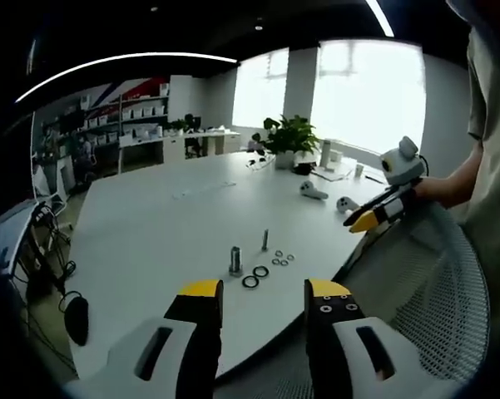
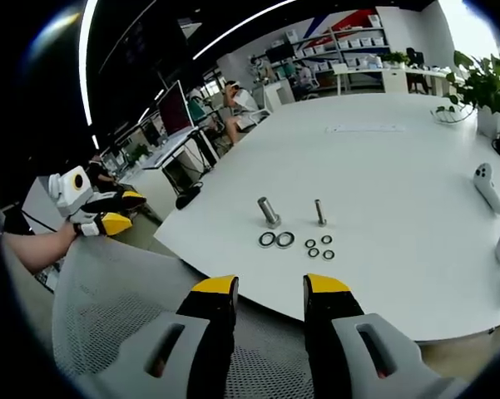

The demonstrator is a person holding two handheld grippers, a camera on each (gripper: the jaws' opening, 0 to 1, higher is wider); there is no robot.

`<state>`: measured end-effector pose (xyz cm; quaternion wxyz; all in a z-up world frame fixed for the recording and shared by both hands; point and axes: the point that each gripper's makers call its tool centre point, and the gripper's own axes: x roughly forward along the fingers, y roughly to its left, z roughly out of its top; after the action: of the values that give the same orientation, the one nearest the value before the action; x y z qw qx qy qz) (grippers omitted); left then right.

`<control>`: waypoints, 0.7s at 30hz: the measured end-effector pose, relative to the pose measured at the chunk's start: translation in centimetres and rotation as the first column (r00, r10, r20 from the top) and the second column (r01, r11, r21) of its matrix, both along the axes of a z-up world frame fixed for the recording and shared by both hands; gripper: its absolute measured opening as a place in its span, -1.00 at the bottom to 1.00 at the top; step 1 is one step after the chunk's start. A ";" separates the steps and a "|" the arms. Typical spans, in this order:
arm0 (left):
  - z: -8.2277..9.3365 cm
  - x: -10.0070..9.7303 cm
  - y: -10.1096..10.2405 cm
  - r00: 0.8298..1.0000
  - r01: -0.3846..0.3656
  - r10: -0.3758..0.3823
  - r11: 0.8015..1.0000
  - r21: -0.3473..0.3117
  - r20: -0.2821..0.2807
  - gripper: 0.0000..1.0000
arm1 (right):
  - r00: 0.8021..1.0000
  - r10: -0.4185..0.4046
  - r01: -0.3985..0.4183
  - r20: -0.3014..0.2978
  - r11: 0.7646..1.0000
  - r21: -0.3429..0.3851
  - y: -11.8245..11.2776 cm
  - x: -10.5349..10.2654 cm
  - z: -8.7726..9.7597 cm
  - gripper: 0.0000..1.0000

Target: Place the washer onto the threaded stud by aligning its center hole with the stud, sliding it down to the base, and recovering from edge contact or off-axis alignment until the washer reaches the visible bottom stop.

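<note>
My left hand-held gripper [image 1: 264,298] hung with its yellow-tipped jaws spread and nothing between them, held back from the near edge of the white counter [image 1: 150,241]. My right hand-held gripper [image 2: 269,294] was likewise spread and empty, above the mesh back of a chair [image 2: 116,307]. Just past the counter's edge lay two large dark washers [image 2: 276,239] side by side, with four small washers [image 2: 319,247] clustered near them. Right behind the large pair stood the thick threaded stud [image 2: 269,211], upright and bare, and near it a thinner stud [image 2: 319,212], also bare. Farther off on the counter lay two white controllers [image 1: 326,196], then a potted plant [image 1: 288,137] by the far edge. Beyond were shelves [image 1: 137,112] along the wall and bright windows [image 1: 366,91]
</note>
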<state>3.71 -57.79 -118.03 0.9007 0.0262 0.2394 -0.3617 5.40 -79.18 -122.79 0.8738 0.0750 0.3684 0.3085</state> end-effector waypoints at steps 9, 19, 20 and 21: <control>-1.0 -0.5 -0.2 0.998 0.027 -0.025 0.999 0.026 -0.058 -0.26 | 1.000 0.006 -0.006 -0.003 1.000 -0.006 0.0 0.0 -0.1 -0.32; -0.5 -0.1 0.0 1.000 -0.004 0.004 1.000 0.014 -0.020 -0.25 | 0.995 0.096 -0.096 -0.006 0.993 -0.073 0.2 -0.3 -0.4 -0.21; -0.4 -0.1 0.0 1.000 -0.006 0.007 1.000 0.014 -0.020 -0.25 | 0.989 0.148 -0.147 0.005 0.984 -0.105 0.4 -0.2 -0.3 -0.21; -0.5 -0.1 0.1 1.000 -0.011 0.011 1.000 0.015 -0.022 -0.26 | 0.985 0.169 -0.166 0.021 0.979 -0.119 0.5 0.2 -0.1 -0.21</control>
<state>3.63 -57.68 -118.54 0.8997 0.0274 0.2522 -0.3552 5.62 -78.66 -122.90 0.8531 -0.0124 0.3774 0.3600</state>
